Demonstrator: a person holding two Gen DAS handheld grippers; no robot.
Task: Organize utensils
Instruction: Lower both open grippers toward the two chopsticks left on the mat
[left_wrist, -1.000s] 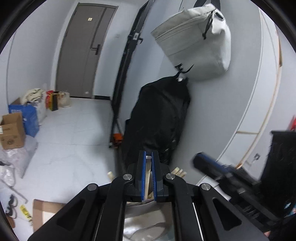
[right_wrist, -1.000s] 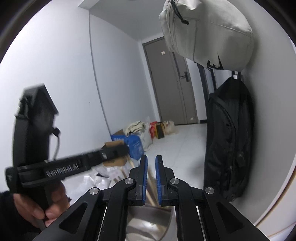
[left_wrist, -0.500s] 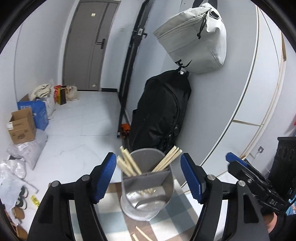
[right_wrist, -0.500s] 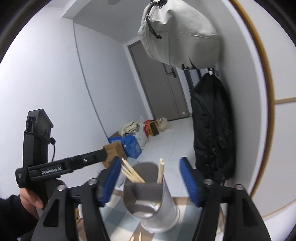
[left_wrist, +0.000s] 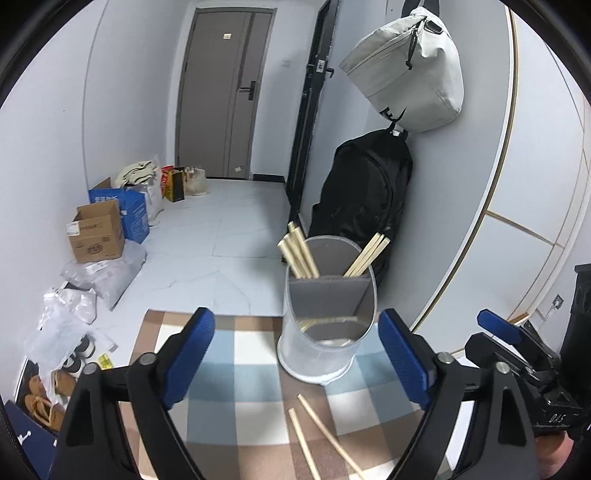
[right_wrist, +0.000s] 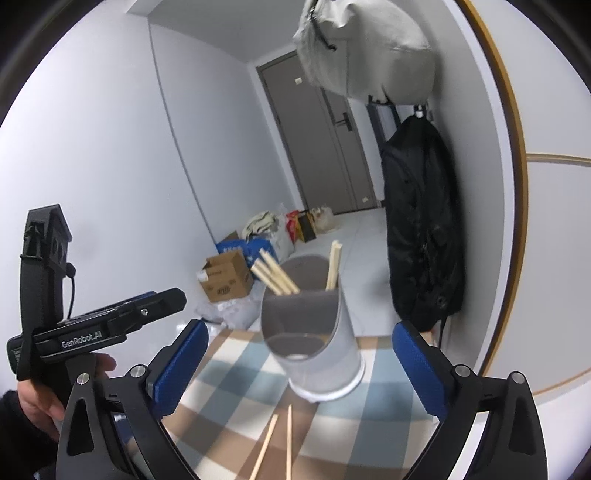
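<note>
My left gripper (left_wrist: 295, 354) opening, empty | my right gripper (right_wrist: 299, 369) opening, empty | utensil holder (left_wrist: 325, 332) frame centre | two chopsticks (left_wrist: 317, 435) below it

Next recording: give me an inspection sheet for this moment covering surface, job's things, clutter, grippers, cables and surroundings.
Surface: checked cloth in brown, blue and white.
Job's things: grey divided utensil holder stands upright on the cloth; chopsticks in holder lean out of its rear compartments; two loose chopsticks lie in front of it.
Clutter: nothing seen on the cloth.
Grippers: left gripper and right gripper both opening, nothing between the pads.
Cables: thin black cord on the left gripper's handle.
Surroundings: grey door, hanging grey bag, black backpack, cardboard box and bags on the floor.
</note>
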